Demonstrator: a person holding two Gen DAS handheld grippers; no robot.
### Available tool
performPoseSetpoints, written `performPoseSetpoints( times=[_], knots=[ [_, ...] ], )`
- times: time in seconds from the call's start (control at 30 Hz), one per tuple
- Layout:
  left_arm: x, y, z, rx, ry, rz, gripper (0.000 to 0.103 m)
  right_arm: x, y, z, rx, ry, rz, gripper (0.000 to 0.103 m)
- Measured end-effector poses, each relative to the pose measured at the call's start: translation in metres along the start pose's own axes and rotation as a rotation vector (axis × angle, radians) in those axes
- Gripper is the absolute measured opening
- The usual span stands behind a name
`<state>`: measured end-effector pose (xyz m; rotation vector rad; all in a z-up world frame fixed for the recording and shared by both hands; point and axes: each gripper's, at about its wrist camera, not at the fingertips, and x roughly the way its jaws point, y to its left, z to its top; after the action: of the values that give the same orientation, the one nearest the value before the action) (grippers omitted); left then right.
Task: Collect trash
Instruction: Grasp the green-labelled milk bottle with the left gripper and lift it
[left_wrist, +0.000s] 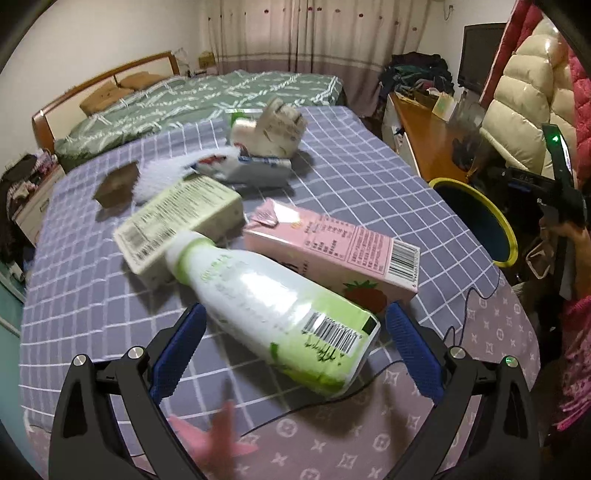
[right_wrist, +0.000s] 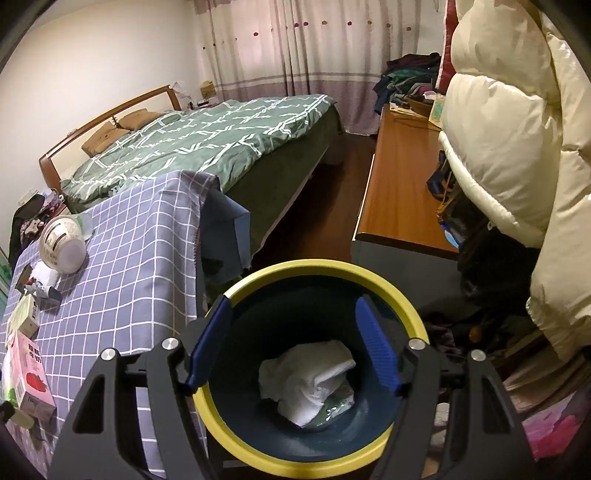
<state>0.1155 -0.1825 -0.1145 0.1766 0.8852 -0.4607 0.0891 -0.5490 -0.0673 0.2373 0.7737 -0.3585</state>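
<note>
A white and green plastic bottle (left_wrist: 280, 306) lies on its side on the checked tablecloth (left_wrist: 369, 177). My left gripper (left_wrist: 295, 310) is open, its blue pads on either side of the bottle's base and not pressing on it. My right gripper (right_wrist: 292, 301) hangs open and empty over the dark bin with a yellow rim (right_wrist: 325, 264). Crumpled white paper (right_wrist: 310, 380) lies at the bottom of the bin. The same bin (left_wrist: 506, 236) stands off the table's right edge in the left wrist view.
More trash lies on the table: a pink strawberry carton (left_wrist: 332, 251), a pale green carton (left_wrist: 177, 218), crumpled wrappers (left_wrist: 251, 166), a paper bowl (left_wrist: 273, 129) and a brown scrap (left_wrist: 118, 184). A black cable (left_wrist: 461, 314) crosses the cloth. A bed (right_wrist: 207, 133) and a wooden desk (right_wrist: 399, 177) stand behind.
</note>
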Motion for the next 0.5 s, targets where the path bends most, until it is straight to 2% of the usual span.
performPoseSetpoints(
  times=[0.27,0.5],
  knots=[
    [0.014,0.008,-0.004,-0.024,0.031,0.03,0.097,0.009,0.005,-0.005,-0.012,0.026,0.013,0.067],
    [-0.015,0.047,-0.026,-0.076,0.045,0.088,0.097,0.012,0.007,-0.007,-0.015,0.035,0.019,0.067]
  ],
)
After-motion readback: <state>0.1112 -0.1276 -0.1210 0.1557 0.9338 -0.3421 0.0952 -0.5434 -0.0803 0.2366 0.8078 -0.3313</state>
